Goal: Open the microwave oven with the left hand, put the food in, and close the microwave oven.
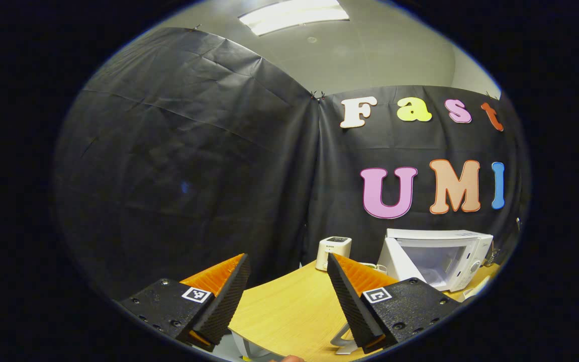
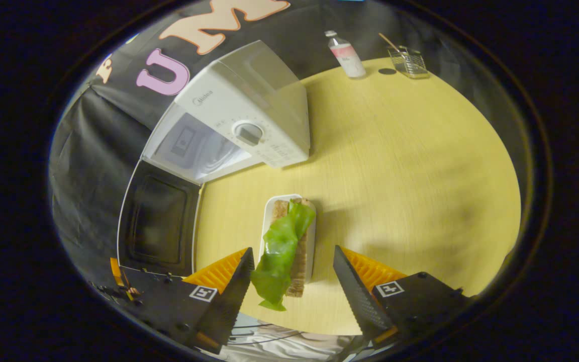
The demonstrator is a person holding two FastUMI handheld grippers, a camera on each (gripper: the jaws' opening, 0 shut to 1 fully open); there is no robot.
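Right gripper (image 2: 292, 281): nearest to us in the right gripper view; its jaws stand wide apart, one on each side of the near end of the tray, and we see neither finger pressing on it; it has hold of nothing.
Tray (image 2: 270, 213): a white oblong dish lying on the wooden table (image 2: 410, 166), just in front of the open microwave; it holds a slice of bread (image 2: 300, 261) with a green lettuce leaf (image 2: 280, 249) draped along it; the leaf's near tip hangs over the tray's near edge.
Microwave oven (image 2: 249, 120): white, door (image 2: 156, 221) swung fully open to the left in the right gripper view; the cavity (image 2: 199, 151) looks bare apart from its turntable; we judge the opening step done and the food not yet in.
Left gripper (image 1: 287, 296): jaws wide apart and holding nothing, raised over the table's near edge; the microwave sits far right of it, a small white appliance (image 1: 333, 251) beside that.
Risk, grasp: closing on the overhanging leaf rather than the tray rim could drag the lettuce off; we would judge the leaf loose.
Risk, carry: tilting the shallow tray could slide the bread out; the open door's edge is near the path and could be knocked.
Far containers: a bottle (image 2: 347, 54) and a clear basket (image 2: 409, 63) with a stick in it, well apart at the table's far side.
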